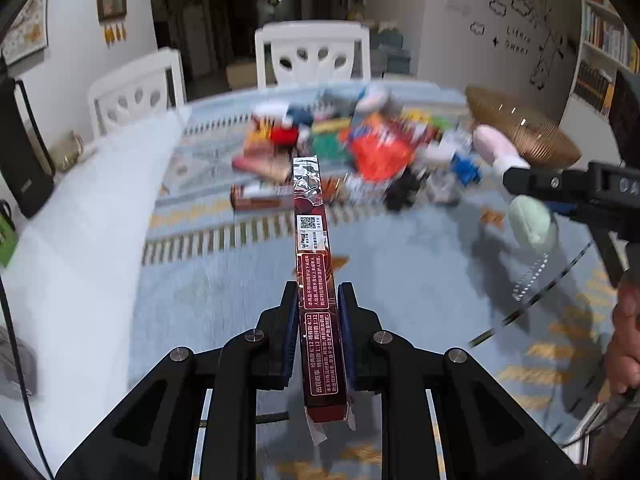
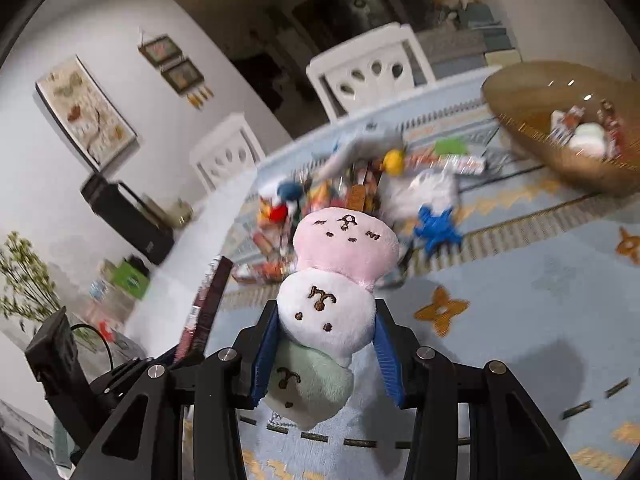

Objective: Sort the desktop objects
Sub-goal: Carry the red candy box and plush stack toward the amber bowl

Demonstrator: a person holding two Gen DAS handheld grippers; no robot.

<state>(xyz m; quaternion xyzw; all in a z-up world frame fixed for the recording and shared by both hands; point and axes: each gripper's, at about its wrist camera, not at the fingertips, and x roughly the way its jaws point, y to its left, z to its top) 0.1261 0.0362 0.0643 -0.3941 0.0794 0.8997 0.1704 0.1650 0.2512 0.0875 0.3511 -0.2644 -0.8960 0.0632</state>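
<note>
The left gripper (image 1: 318, 300) is clamped on a long, thin dark-red box (image 1: 316, 280), both blue pads pressed against its sides. The box's long axis runs straight out ahead along the fingers, far end pointing at the blurry pile of toys and packets (image 1: 344, 152) across the table, near end sticking back past the jaws with a torn flap. Its top face carries a QR code and panels of white Chinese print; only the ratios "6:12", "4:12", "1:12" read clearly.

The right gripper (image 2: 326, 334) squeezes a plush skewer of three balls (image 2: 332, 308), pink, white and pale green, at the white middle one. It also lies lengthwise along the fingers, pink end forward, each ball with a small stitched face.

Both things are held up off the blue patterned tablecloth (image 1: 200, 300), which is bare between the grippers and the pile. A woven gold basket (image 2: 560, 120) sits at the far right with a few items inside. White chairs (image 1: 316, 52) line the far edge.
</note>
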